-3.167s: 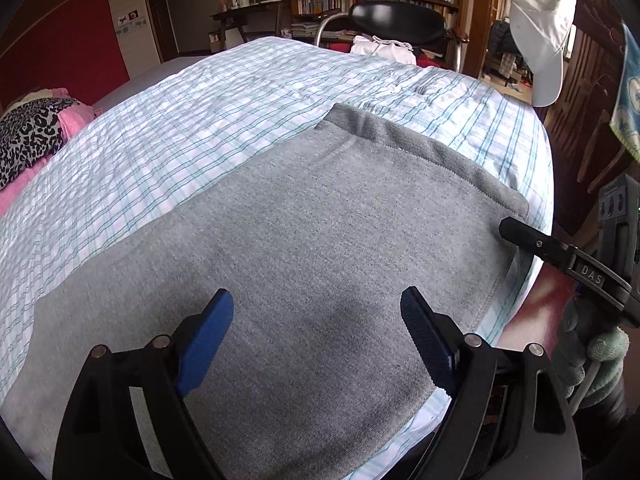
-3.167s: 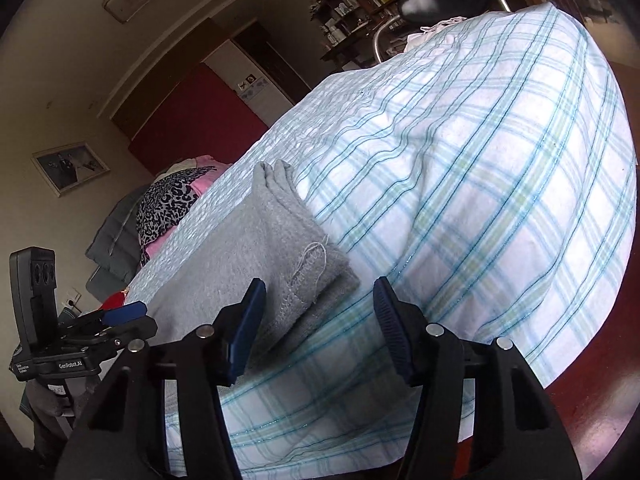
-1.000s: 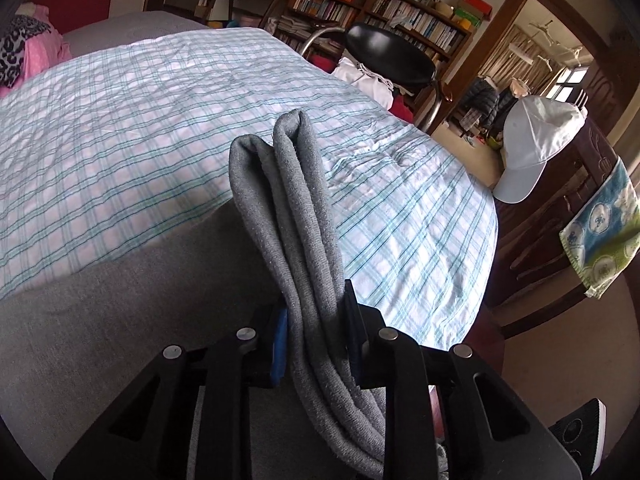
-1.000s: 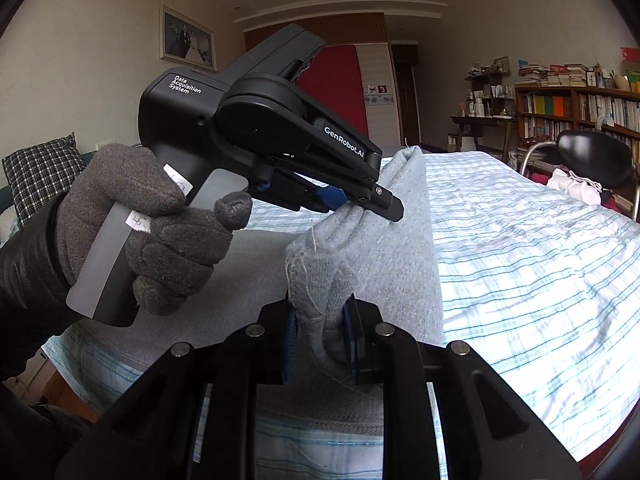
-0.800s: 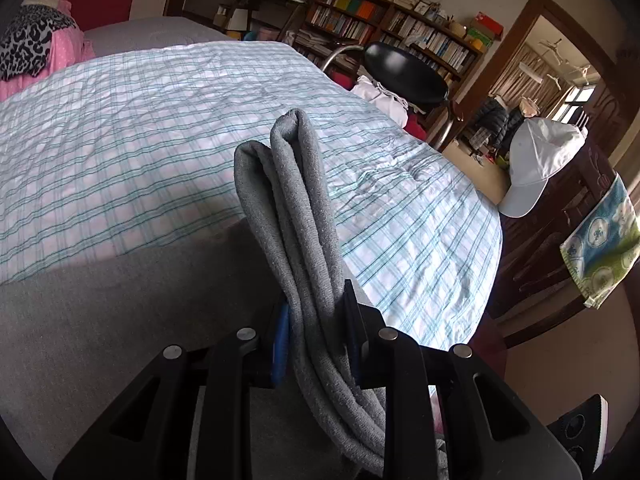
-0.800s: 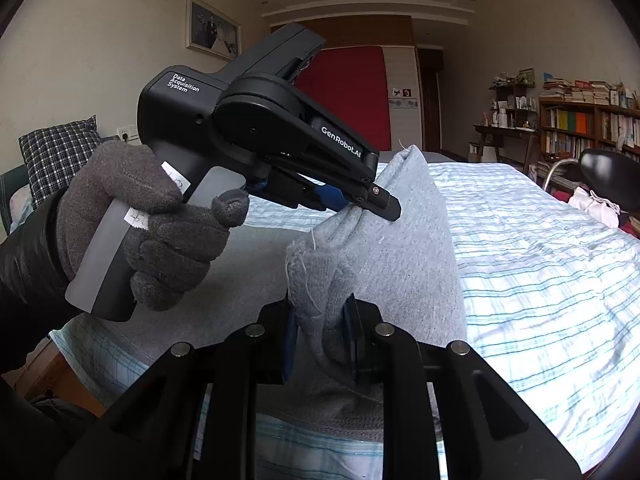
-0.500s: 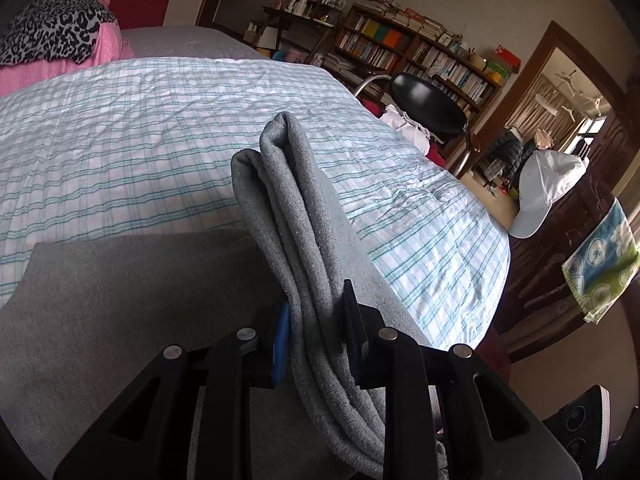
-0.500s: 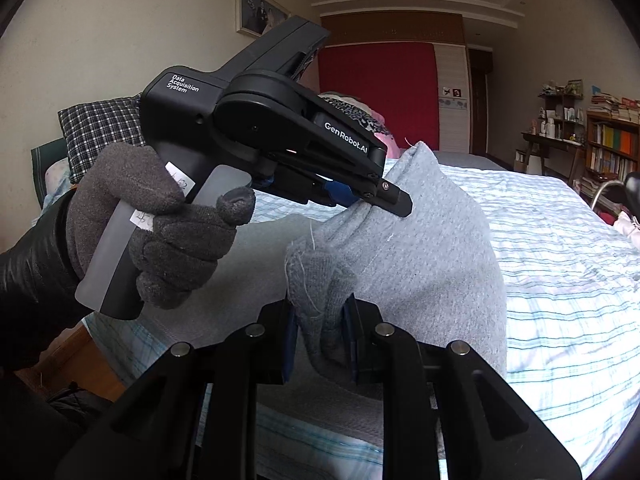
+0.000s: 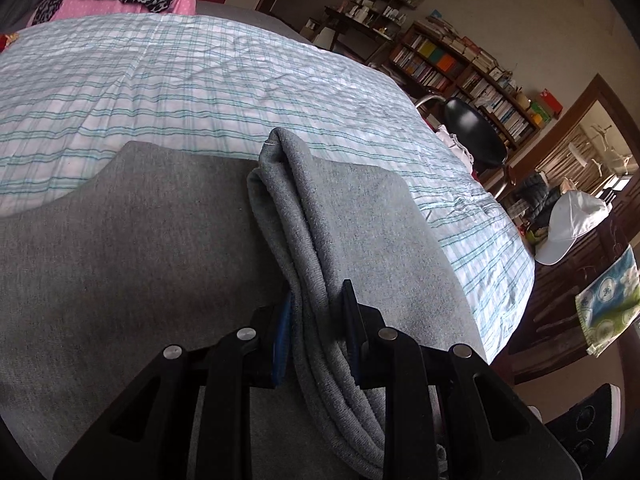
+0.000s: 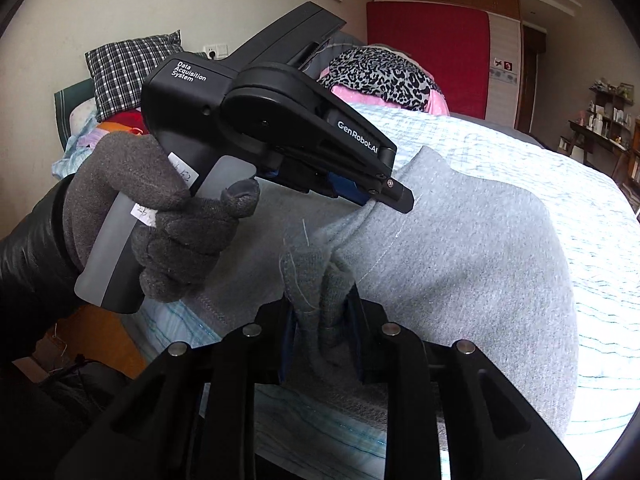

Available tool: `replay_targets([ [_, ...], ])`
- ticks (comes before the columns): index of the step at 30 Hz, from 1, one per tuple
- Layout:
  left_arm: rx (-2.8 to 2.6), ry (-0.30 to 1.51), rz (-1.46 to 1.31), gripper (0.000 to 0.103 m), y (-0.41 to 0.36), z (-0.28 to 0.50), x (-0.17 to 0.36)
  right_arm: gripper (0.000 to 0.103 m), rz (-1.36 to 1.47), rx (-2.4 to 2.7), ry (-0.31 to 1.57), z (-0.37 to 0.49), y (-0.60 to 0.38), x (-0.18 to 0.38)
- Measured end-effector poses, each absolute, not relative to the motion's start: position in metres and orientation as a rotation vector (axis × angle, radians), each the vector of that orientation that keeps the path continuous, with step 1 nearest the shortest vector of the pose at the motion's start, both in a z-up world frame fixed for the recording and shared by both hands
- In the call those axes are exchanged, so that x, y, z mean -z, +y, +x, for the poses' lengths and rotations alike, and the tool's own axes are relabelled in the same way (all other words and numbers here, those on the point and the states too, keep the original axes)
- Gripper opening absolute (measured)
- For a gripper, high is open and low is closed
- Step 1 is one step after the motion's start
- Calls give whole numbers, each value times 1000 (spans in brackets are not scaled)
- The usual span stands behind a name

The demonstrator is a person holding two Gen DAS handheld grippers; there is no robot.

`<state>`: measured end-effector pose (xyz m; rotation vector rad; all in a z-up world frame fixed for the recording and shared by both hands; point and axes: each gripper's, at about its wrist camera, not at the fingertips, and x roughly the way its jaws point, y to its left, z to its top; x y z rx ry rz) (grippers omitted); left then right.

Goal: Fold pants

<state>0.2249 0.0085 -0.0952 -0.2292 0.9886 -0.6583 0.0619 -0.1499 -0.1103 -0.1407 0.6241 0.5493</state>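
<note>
I have my left gripper [image 9: 316, 320] clamped on the bunched edge of the grey pants [image 9: 140, 248], my right gripper [image 10: 322, 320] just easing open around its corner, so I should lay both down level on the checked bedspread [image 9: 160, 80].

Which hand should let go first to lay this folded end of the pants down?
Probably right. The right gripper has just been opening, the pants hem bunched between its pads, near the checked bedspread. The left gripper pinches a thick fold.
</note>
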Motion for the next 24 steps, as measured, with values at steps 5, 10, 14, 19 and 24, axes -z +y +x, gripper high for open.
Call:
replay_targets([
  [5, 658, 994, -256, 26, 15, 227, 111, 35, -107, -569, 594, 52, -159, 104],
  [10, 628, 964, -189, 33, 13, 217, 99, 47, -7, -534, 556, 31, -205, 89],
  [14, 618, 918, -141, 42, 9, 206, 80, 53, 63, -447, 542, 16, -249, 78],
  [19, 646, 830, -65, 47, -7, 182, 53, 53, 22, -287, 575, 5, -282, 90],
  [24, 733, 808, 9, 47, -39, 159, 51, 53, -30, -251, 603, -5, -298, 111],
])
